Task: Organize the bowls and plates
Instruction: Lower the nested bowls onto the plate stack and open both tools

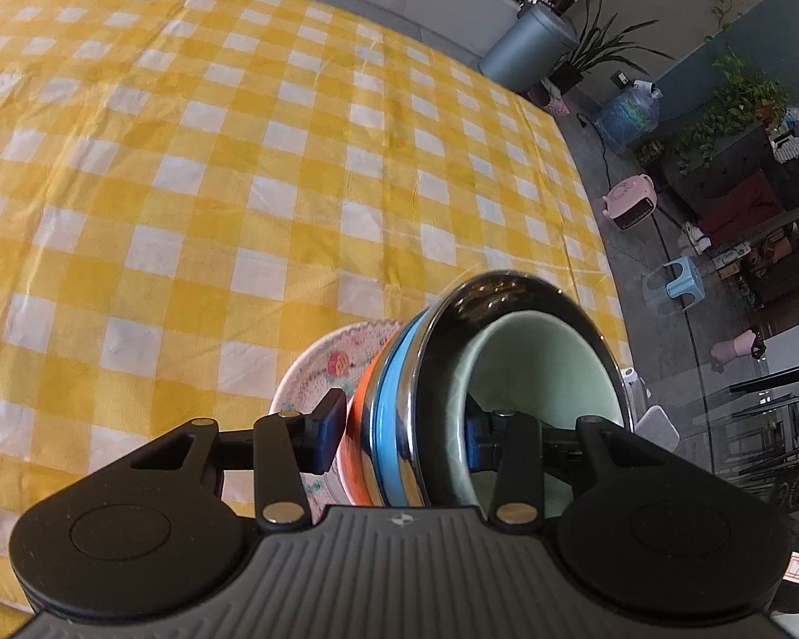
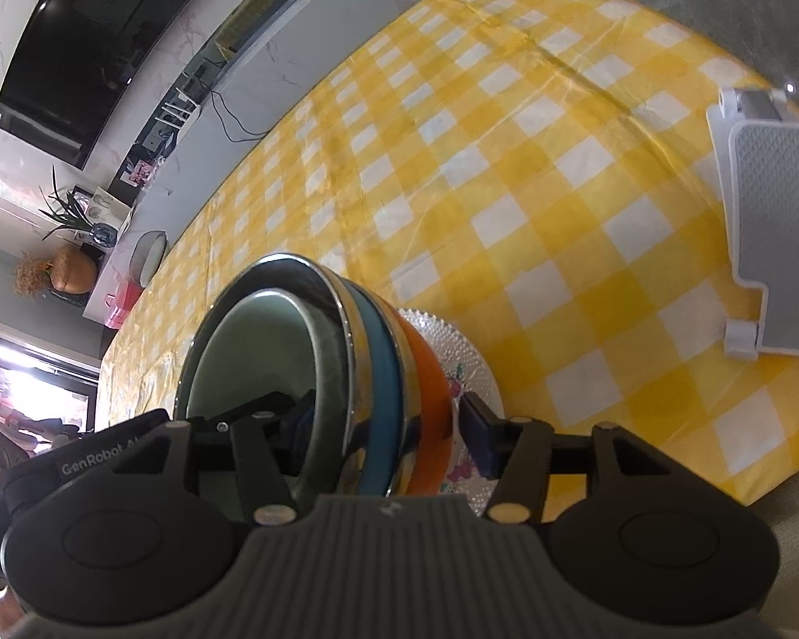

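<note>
Left wrist, bowls (image 1: 506, 373) near tablecloth edge (image 1: 575, 170)

tabletop (image 1: 186, 160): wearing yellow-checked cloth | television (image 2: 90, 48): hanging upper left on marble wall | floor (image 1: 639, 245): showing grey, right

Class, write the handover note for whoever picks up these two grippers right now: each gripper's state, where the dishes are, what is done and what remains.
Left gripper: fingers clamp the wall of the nested bowls, one outside on the orange bowl, one inside the green bowl.
Right gripper: straddles the wall too, but open; its outer finger stands clear of the orange bowl.
Dishes: green bowl in steel bowl, then blue bowl, then orange, over a floral plate on the checked tablecloth.
Done: bowls nested.
Left: whether the stack rests on the plate is unclear. Settle it, then release.
</note>
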{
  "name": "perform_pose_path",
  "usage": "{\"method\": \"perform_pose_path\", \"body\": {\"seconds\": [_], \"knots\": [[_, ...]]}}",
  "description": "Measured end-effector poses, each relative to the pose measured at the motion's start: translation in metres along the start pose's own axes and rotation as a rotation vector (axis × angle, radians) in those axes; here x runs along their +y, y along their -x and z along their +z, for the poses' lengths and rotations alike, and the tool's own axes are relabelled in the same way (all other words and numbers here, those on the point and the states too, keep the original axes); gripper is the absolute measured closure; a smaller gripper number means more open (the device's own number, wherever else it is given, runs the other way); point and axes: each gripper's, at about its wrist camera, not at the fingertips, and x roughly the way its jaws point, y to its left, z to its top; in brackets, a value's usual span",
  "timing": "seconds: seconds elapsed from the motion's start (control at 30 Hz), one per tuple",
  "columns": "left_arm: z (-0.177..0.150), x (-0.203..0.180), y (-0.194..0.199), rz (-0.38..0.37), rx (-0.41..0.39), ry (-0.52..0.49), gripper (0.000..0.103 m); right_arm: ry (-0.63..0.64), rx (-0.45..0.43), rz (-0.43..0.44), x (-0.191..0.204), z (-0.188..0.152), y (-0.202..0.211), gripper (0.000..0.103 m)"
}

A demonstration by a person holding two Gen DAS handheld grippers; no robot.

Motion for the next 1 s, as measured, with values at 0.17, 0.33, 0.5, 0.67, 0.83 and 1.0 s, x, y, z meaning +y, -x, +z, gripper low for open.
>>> {"method": "perform_pose_path", "body": {"seconds": [0.17, 0.33, 0.5, 0.67, 0.83, 1.0], "knots": [[0.0, -0.005, 0.015, 0.015, -0.036, -0.031, 0.046, 0.007, -0.017, -0.012, 0.001, 0.002, 0.008, 0.036], [-0.006, -0.012, 0.046, 0.061, -0.126, -0.116, 0.041, 0.066, -0.069, -0.035, 0.012, -0.002, 0.024, 0.028], [-0.019, -0.026, 0.092, 0.115, -0.252, -0.247, 0.041, 0.177, -0.162, -0.086, 0.036, -0.014, 0.054, 0.026], [-0.039, -0.034, 0.141, 0.12, -0.363, -0.34, 0.041, 0.337, -0.298, -0.122, 0.072, -0.041, 0.094, 0.022], [-0.069, -0.042, 0.182, 0.236, -0.505, -0.492, 0.04, 0.493, -0.45, -0.141, 0.106, -0.075, 0.133, 0.018], [-0.099, -0.042, 0.211, 0.293, -0.612, -0.556, 0.04, 0.584, -0.541, -0.116, 0.123, -0.112, 0.164, 0.008]]}}
